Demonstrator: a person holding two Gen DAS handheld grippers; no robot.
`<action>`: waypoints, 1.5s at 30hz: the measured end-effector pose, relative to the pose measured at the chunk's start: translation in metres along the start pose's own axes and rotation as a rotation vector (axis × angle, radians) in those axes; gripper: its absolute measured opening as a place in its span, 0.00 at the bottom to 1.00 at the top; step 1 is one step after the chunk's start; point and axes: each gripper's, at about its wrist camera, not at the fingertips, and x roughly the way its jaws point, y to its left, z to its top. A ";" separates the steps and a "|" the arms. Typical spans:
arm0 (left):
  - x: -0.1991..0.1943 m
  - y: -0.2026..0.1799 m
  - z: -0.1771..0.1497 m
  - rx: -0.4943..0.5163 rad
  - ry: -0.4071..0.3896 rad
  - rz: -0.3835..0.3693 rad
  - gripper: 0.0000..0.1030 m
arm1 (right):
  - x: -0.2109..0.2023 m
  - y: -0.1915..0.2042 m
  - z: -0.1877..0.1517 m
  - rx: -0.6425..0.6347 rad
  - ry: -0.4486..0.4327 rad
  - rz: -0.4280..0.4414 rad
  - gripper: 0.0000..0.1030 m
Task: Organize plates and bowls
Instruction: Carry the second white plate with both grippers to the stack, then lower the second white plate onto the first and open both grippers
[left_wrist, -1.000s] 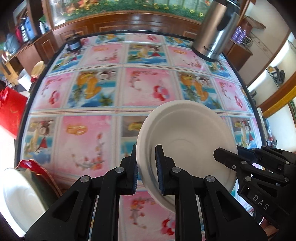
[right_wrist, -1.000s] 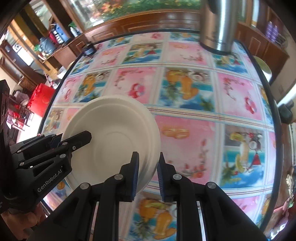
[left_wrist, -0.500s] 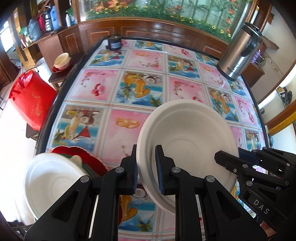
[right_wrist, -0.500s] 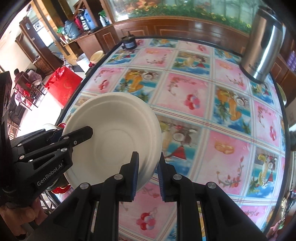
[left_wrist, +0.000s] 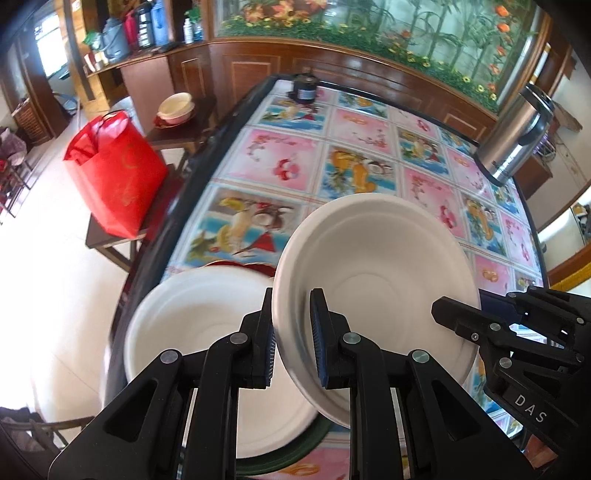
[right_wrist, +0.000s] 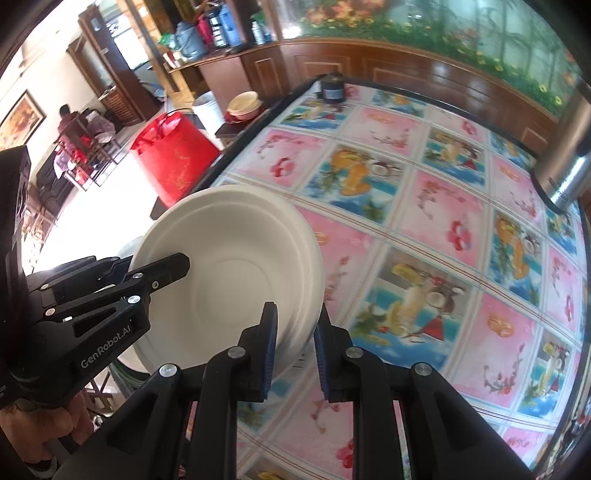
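Observation:
Both grippers hold one white plate (left_wrist: 376, 273) in the air, tilted, above the table's left corner. My left gripper (left_wrist: 293, 338) is shut on its near-left rim. My right gripper (right_wrist: 293, 349) is shut on its opposite rim; the plate shows there too (right_wrist: 236, 284). The right gripper also shows in the left wrist view (left_wrist: 458, 321), and the left gripper in the right wrist view (right_wrist: 173, 267). Below and left of the held plate lies a stack: a white plate (left_wrist: 199, 332) on a dark green plate (left_wrist: 288, 454) and a red plate (left_wrist: 243, 266).
The table (right_wrist: 424, 206) has a colourful patterned cloth. A steel thermos (left_wrist: 513, 144) stands at its far right, a small dark jar (left_wrist: 304, 88) at the far edge. A red bag (left_wrist: 114, 173) and a bowl (left_wrist: 175, 107) sit on side stands left of the table.
Both grippers have carried the held plate to the left. The stack at the table's corner has come closer and now lies just below and left of the held plate.

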 end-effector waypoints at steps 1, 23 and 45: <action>-0.001 0.005 -0.002 -0.010 0.001 0.005 0.16 | 0.002 0.009 0.001 -0.017 0.003 0.009 0.19; 0.011 0.066 -0.051 -0.086 0.061 0.121 0.16 | 0.062 0.092 -0.011 -0.218 0.142 0.041 0.21; 0.006 0.071 -0.050 -0.103 0.035 0.150 0.37 | 0.058 0.096 -0.006 -0.219 0.112 0.035 0.61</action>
